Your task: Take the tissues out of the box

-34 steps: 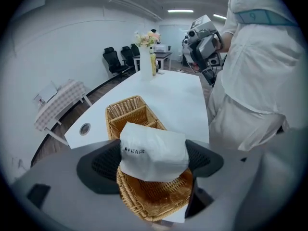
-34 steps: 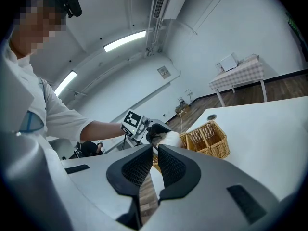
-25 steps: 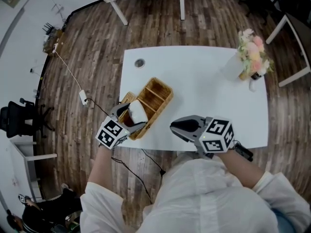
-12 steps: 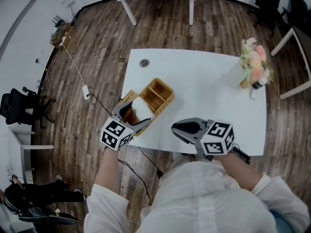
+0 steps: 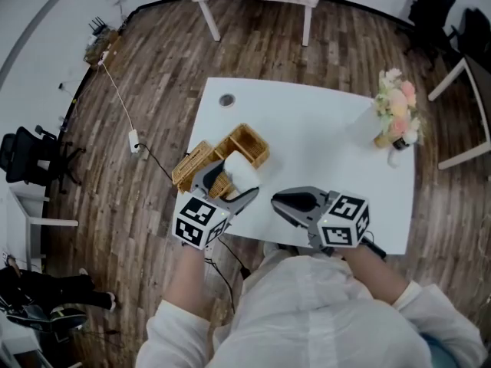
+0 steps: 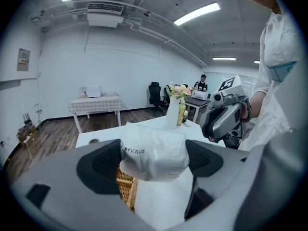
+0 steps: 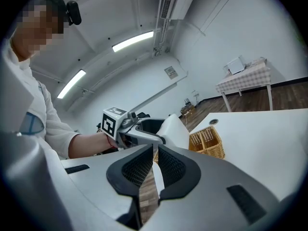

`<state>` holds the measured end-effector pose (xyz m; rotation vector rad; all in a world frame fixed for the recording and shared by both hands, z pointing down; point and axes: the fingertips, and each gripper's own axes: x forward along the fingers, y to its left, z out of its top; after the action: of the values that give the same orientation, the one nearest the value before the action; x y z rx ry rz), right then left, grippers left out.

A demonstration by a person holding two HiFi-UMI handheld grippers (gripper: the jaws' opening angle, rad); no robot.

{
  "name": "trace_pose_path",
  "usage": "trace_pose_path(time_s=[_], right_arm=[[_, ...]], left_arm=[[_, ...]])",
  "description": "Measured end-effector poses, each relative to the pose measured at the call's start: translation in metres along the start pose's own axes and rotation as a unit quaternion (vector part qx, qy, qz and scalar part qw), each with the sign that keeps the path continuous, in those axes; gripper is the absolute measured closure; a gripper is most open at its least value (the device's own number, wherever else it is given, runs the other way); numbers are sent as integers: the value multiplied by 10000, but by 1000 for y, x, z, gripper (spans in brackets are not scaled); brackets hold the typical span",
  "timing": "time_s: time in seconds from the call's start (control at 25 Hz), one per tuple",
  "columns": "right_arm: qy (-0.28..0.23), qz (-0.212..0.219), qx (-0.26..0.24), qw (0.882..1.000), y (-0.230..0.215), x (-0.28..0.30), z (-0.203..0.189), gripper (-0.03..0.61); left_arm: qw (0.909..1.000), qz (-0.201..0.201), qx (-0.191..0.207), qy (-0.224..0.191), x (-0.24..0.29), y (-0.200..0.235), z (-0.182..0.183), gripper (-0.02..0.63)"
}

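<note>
A wicker basket (image 5: 247,142) sits near the left edge of the white tabletop (image 5: 322,144). Just over its near end, the left tool (image 5: 230,186) pinches a white tissue pack (image 5: 240,172) between widely spread pads. The right tool (image 5: 278,200) hovers beside it, pressed together and empty. Flowers (image 5: 395,110) stand far right.

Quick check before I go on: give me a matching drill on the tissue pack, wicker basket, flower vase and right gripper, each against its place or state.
1 tissue pack
2 wicker basket
3 flower vase
4 right gripper

A far right corner of the table
B jaws together, nothing between them
C clamped in the left gripper
D at the table's left edge

Pairs: 1-C, 2-D, 3-A, 4-B
</note>
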<state>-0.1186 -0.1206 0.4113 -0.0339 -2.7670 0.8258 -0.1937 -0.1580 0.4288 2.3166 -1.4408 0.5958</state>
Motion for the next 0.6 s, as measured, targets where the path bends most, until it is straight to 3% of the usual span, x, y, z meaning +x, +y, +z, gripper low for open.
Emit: trace_pose_path(time_s=[0.6], right_arm=[[-347, -389, -301, 9982, -6, -55, 28, 541]], left_arm=[[9993, -204, -258, -182, 20, -72, 40, 201]])
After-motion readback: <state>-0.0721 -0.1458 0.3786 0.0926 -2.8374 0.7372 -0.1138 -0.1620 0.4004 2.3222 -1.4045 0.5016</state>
